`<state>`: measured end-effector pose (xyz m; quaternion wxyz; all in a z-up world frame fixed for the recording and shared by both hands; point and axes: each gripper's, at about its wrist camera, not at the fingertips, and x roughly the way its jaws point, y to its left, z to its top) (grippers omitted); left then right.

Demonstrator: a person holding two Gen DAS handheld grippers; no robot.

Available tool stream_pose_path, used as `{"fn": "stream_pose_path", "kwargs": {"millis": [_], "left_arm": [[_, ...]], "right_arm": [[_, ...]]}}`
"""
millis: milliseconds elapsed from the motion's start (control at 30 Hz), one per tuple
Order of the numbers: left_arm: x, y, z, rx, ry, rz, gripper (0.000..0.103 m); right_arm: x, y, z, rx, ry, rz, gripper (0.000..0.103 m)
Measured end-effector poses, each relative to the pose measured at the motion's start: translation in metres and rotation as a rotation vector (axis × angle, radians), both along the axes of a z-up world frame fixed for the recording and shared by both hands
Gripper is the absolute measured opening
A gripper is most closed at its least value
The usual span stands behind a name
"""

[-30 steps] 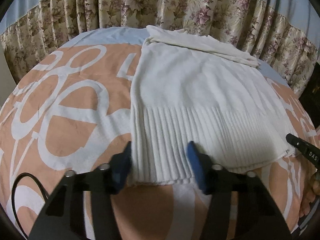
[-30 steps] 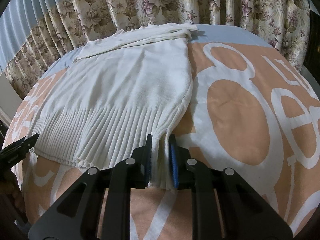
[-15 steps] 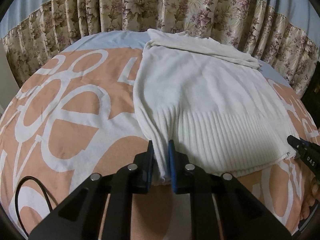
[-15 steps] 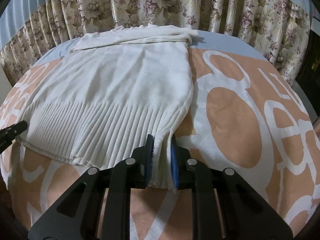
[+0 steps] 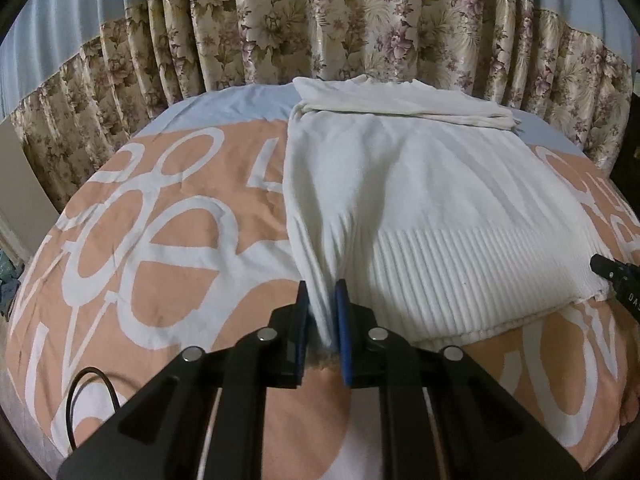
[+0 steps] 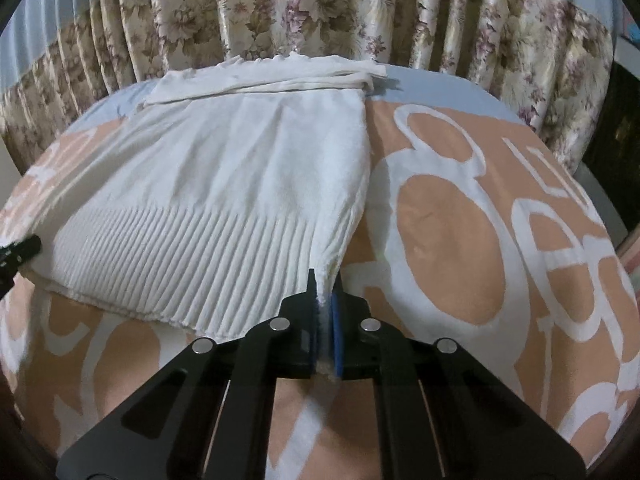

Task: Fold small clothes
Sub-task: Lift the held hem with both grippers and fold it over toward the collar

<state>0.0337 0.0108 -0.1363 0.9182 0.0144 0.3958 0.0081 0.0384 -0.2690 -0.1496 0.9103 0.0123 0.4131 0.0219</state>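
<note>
A white knit sweater [image 5: 420,200] with a ribbed hem lies on the bed, its sleeves folded across the far end. My left gripper [image 5: 322,292] is shut on the sweater's near left hem corner, and the cloth rises into the jaws in pulled folds. In the right wrist view the same sweater [image 6: 224,184] spreads to the left, and my right gripper [image 6: 325,280] is shut on its near right hem corner. The right gripper's tip shows at the right edge of the left wrist view, and the left gripper's tip at the left edge of the right wrist view.
The bed cover [image 5: 160,248] is peach with large white letters and a pale blue far end. Floral curtains [image 5: 360,20] hang just behind the bed. A black cable [image 5: 88,392] loops at the near left. A dark piece of furniture [image 6: 616,128] stands to the right.
My left gripper went from open around the hem to shut on it, then lifted the corner. The right gripper stayed shut on its corner and rose a little too.
</note>
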Motion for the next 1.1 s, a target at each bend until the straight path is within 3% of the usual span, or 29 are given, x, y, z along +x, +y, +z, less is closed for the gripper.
{"fn": "stream_pose_path", "kwargs": {"millis": [167, 500, 833, 1100], "left_arm": [[-0.005, 0.000, 0.006, -0.013, -0.007, -0.006, 0.012], [-0.028, 0.009, 0.011, 0.001, 0.004, -0.020, 0.011], [-0.062, 0.002, 0.026, 0.083, -0.069, 0.008, 0.011], [-0.083, 0.013, 0.059, 0.059, -0.227, 0.083, 0.010]], "right_arm": [[-0.009, -0.009, 0.005, 0.089, 0.015, 0.000, 0.005], [-0.032, -0.008, 0.019, 0.094, 0.011, 0.021, 0.005], [-0.070, 0.020, 0.043, -0.154, -0.108, 0.009, 0.005], [-0.088, 0.029, 0.068, -0.204, -0.261, -0.005, 0.005]]}}
